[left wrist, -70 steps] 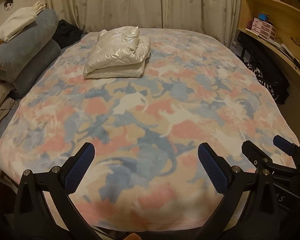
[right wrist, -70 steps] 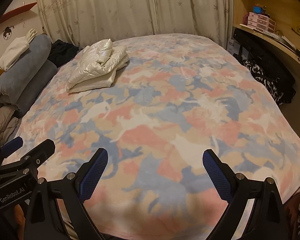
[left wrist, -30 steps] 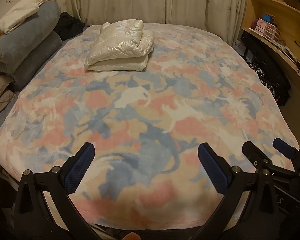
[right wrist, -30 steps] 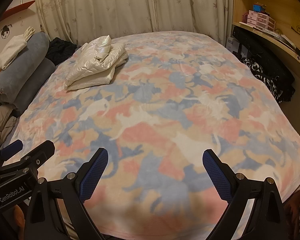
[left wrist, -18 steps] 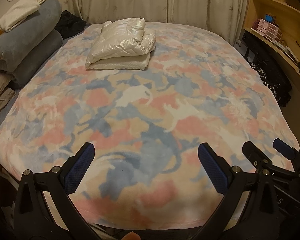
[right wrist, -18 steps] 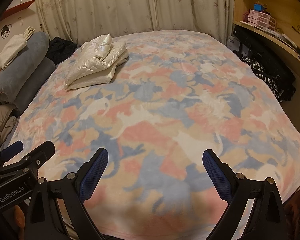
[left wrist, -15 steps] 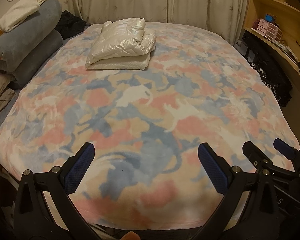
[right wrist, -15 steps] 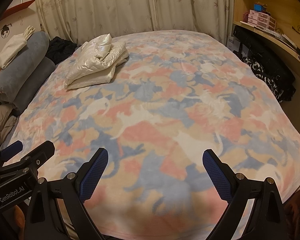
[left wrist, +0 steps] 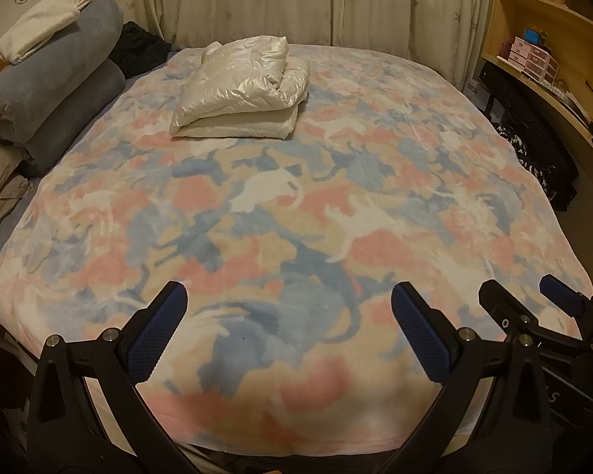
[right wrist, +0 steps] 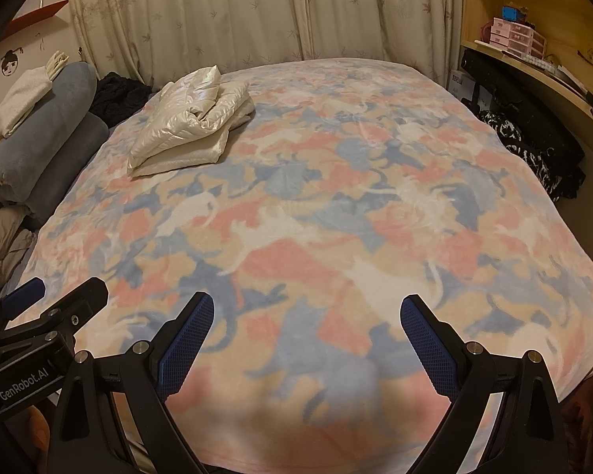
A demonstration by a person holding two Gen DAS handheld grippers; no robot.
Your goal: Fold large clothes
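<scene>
Bedding on the bed is a fleece blanket (left wrist: 296, 217) printed in pink, blue, beige and white, spread flat across the whole mattress and hanging over the near edge. Folded garment: a glossy cream padded jacket (left wrist: 241, 94) lies in a compact stack on the far left part of the blanket, near the curtains (left wrist: 257, 0), well apart from both tools. Its upper layer sits slightly askew over the lower one.

Left claw (left wrist: 288, 331) is spread wide and empty, its blue textured pads (left wrist: 158, 331) poised over the near edge of the blanket; contact with the fabric cannot be confirmed. Right claw (right wrist: 306, 339) is likewise spread wide and empty, over the same near edge. Each tool appears at the margin of the other's view, so the two stand side by side.

Left of the bed: two rolled grey-blue blankets (left wrist: 51, 94) stacked one on the other, a white knitted item (left wrist: 39, 31) laid on top, a dark garment (left wrist: 138, 49) behind them, and a crumpled beige quilted item (right wrist: 2, 245) nearer the foot. Right of the bed: a curved wooden shelf (right wrist: 533, 71) carrying small pink drawers (right wrist: 518, 37), with black fabric (right wrist: 533, 146) piled below it.
</scene>
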